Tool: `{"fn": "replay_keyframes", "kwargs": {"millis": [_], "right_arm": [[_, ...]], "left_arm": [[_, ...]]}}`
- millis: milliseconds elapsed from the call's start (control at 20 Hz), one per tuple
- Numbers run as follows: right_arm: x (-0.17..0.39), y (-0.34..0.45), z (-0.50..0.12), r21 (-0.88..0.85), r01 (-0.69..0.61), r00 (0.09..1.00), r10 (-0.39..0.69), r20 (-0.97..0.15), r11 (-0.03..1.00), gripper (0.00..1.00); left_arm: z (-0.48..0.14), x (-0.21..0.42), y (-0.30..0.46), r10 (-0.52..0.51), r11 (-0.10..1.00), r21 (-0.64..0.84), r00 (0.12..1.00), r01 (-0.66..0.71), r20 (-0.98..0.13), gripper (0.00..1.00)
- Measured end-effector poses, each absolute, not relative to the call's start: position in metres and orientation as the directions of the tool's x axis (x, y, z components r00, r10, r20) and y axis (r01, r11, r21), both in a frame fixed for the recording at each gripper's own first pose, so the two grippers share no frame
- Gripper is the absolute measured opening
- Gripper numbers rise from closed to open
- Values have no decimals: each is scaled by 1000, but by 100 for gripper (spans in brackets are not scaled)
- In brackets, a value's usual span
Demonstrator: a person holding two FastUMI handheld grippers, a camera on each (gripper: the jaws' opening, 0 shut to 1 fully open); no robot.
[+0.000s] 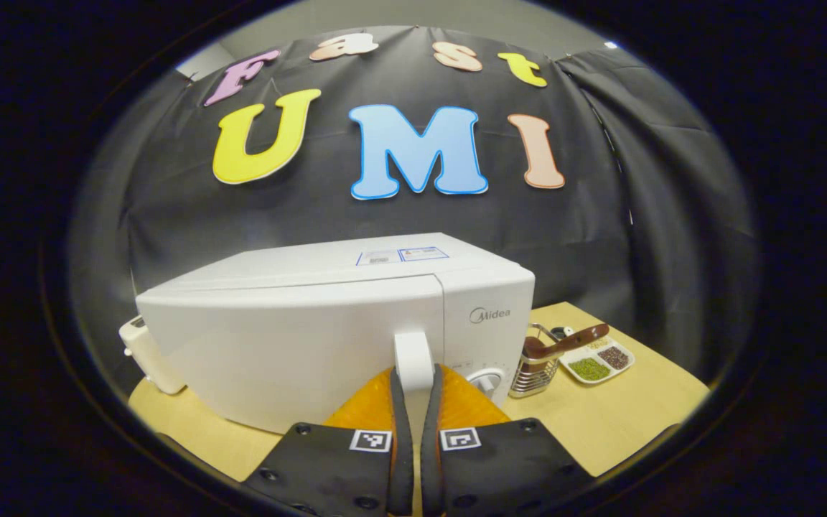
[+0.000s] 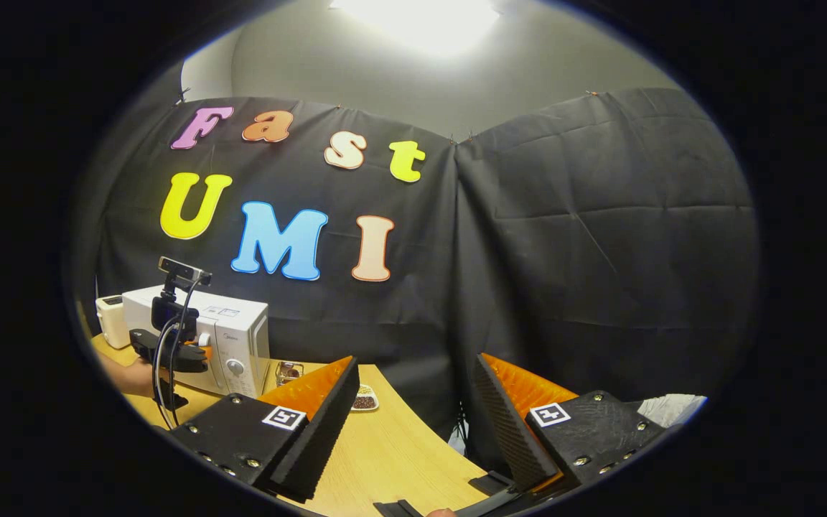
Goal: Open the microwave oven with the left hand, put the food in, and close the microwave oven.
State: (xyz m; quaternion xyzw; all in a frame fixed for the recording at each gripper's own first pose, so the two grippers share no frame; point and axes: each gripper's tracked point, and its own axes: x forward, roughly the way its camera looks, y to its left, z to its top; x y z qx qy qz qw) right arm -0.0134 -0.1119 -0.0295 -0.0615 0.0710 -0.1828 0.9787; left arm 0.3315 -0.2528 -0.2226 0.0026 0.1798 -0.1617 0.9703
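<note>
In the left gripper view, the left tongs (image 1: pixel 414 384) reach forward to the white microwave oven (image 1: pixel 327 337), which stands on the wooden counter (image 1: pixel 600 424). Their two fingers (image 1: pixel 398 402) are drawn close together and clamp the upright white door handle (image 1: pixel 413 359) between them, one finger on each side. The door looks swung slightly out from the control panel, though the fisheye bend makes that hard to judge. The control panel with its round knob (image 1: pixel 487 380) lies just right of the handle. To the right of the oven stands a metal wire holder (image 1: pixel 537 370) with a brown-handled utensil (image 1: pixel 571 339) in it, and just beside that a white divided dish (image 1: pixel 598 362) holds green and dark grains. A small cream appliance (image 1: pixel 149 355) peeks out behind the oven's left side.

In the right gripper view, the right tongs (image 2: pixel 413 409) hang spread wide with nothing between their fingers, over the near edge of the counter (image 2: pixel 392 452). Far off to the left stands the microwave oven (image 2: pixel 223 337), and the left tongs (image 2: pixel 198 352), carried by a hand (image 2: pixel 130 377), sit at its front with a camera and cable on top. The divided dish (image 2: pixel 365 398) lies on the counter between the oven and the right tongs.
</note>
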Motion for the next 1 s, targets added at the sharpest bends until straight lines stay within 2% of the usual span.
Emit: {"fn": "replay_keyframes", "kwargs": {"millis": [50,200,250,300,450,750,1000], "right_arm": [[-14,-115,-30,-150,348,923,-366,-117,925,98],[-13,-121,-31,-139,342,926,-359,-121,929,98],[-11,-120,-34,-131,331,929,-347,-127,934,94],[-9,-120,-36,-127,322,932,-338,-132,938,98],[-4,-113,-35,-101,279,949,-290,-121,955,98],[4,-87,-34,-37,126,987,-129,-98,991,97],[6,-66,-39,30,-19,995,22,-96,999,98]], "left_arm": [[-226,324,-250,-304,951,-63,880,302,-365,11],[-215,301,-243,-310,949,-42,895,314,-321,10],[-217,294,-241,-319,946,-54,890,320,-326,10],[-219,289,-238,-324,945,-63,885,322,-334,10],[-217,273,-229,-317,945,-38,885,323,-340,10],[-214,223,-196,-276,958,-27,892,286,-357,10],[-210,180,-152,-184,979,14,909,204,-374,10]]}}
